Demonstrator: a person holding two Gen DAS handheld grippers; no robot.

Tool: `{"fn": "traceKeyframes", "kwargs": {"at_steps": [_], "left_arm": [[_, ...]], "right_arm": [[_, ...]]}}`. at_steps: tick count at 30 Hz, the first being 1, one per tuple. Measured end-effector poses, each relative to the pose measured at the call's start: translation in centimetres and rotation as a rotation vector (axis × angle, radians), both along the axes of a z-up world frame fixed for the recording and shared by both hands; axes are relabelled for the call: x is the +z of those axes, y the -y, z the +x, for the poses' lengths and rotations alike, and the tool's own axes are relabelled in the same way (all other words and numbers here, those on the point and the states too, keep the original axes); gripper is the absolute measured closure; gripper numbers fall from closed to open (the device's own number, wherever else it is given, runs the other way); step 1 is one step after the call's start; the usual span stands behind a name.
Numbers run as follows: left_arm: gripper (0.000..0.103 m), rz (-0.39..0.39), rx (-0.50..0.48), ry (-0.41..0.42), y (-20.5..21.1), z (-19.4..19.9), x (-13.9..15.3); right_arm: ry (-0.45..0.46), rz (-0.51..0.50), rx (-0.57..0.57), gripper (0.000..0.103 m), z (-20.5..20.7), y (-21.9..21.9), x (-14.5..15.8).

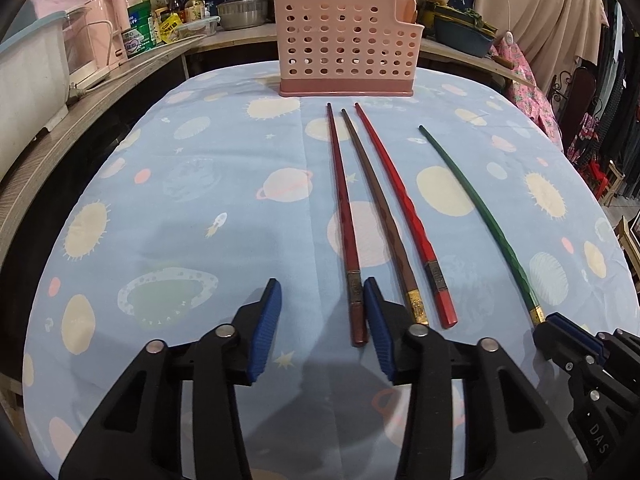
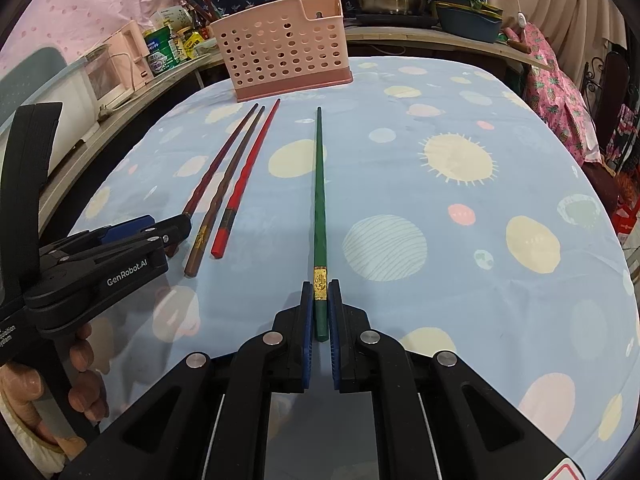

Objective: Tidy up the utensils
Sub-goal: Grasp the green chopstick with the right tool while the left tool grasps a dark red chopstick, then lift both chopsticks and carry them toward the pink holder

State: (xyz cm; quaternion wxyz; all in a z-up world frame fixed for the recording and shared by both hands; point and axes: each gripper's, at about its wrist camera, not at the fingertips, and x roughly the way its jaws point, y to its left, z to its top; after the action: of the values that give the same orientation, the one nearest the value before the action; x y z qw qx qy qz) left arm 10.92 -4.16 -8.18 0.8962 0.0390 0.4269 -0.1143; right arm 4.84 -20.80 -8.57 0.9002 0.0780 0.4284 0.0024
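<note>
The right claw (image 2: 320, 312) pinches the green chopstick (image 2: 320, 184) at its butt end on the table (image 2: 480, 280). The left claw (image 1: 322, 312) hangs spread beside three reddish chopsticks (image 1: 376, 208). Next likely comes lifting it into the pink basket (image 2: 280, 48).

four chopsticks lie flat on the cloth w/ thin tips toward the pink perforated utensil holder (image 1: 346, 44), which stands upright at the far end. nearest its front, side by side: dark red chopstick (image 1: 342, 208), brown chopstick (image 1: 376, 204), bright red chopstick (image 1: 394, 200). green chopstick (image 2: 320, 200) lies apart, right of the holder's front, gold band near its butt.
</note>
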Motion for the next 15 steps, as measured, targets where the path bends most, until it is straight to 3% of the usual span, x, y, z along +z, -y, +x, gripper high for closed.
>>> {"fn": "traceKeyframes", "kwargs": {"at_steps": [6,15], "left_arm": [[0.092,-0.003,-0.009,0.0,-0.3,-0.07,0.03],[0.096,-0.023,-0.011,-0.01,-0.9,-0.58,0.26]], "right_arm": [[0.0,-0.001,0.002,0.096,-0.06,-0.07,0.0],[0.01,-0.002,0.002,0.096,-0.27,-0.27,0.25]]}}
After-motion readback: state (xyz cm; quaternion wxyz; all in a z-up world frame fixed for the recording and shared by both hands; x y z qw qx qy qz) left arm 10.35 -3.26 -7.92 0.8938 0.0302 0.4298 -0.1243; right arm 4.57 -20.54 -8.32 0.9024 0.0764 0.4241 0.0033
